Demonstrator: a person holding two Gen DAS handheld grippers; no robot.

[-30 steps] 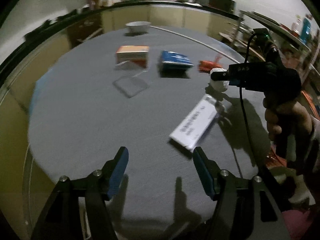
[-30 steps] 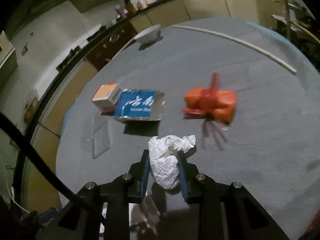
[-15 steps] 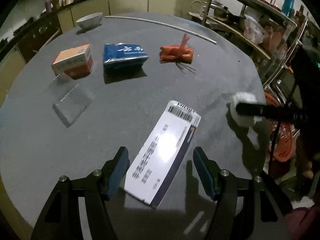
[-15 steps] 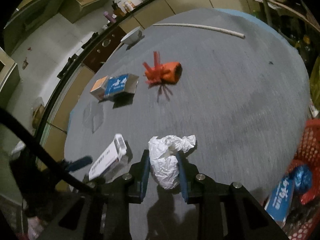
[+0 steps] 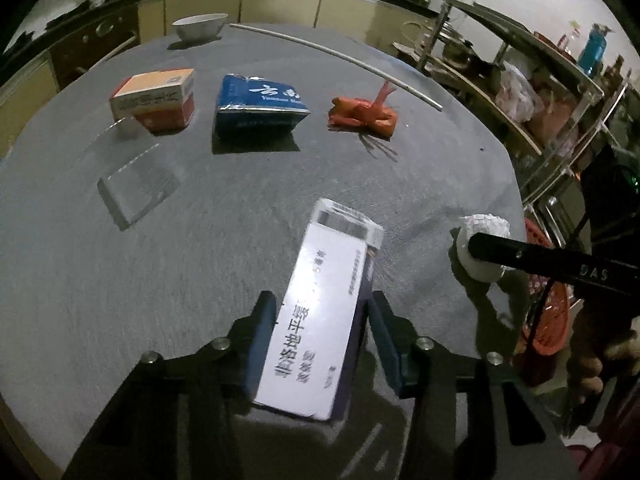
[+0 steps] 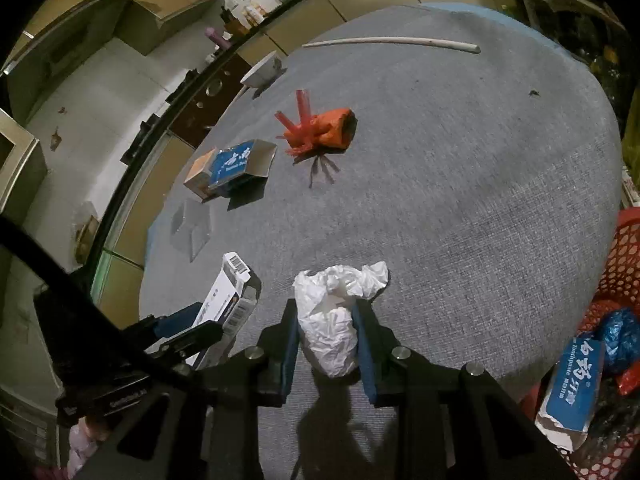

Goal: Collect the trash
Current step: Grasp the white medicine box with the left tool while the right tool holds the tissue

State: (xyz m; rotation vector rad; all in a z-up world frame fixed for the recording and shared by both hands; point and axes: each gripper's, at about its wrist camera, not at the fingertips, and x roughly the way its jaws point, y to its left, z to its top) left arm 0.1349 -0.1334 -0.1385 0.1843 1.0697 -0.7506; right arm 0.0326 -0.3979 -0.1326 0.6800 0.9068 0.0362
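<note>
My left gripper [image 5: 322, 316] is shut on a long white box [image 5: 320, 312] with printed text, lying on the grey table [image 5: 240, 220]. The box also shows in the right wrist view [image 6: 226, 298]. My right gripper [image 6: 326, 332] is shut on a crumpled white paper wad [image 6: 334, 320], held near the table's right edge; the wad shows in the left wrist view [image 5: 482, 246]. On the table lie an orange-white box [image 5: 156, 98], a blue packet [image 5: 258, 106], a red wrapper [image 5: 362, 114] and a clear plastic piece [image 5: 138, 186].
A red mesh basket [image 6: 624, 280] stands beside the table at the right, holding a blue toothpaste box [image 6: 572, 392] and other trash. A white bowl [image 5: 199, 26] and a long white stick [image 5: 336, 54] lie at the table's far side. Shelves stand at the right.
My left gripper moved forward around the long white box and closed on it. My right gripper carried the paper wad right toward the table edge and the basket.
</note>
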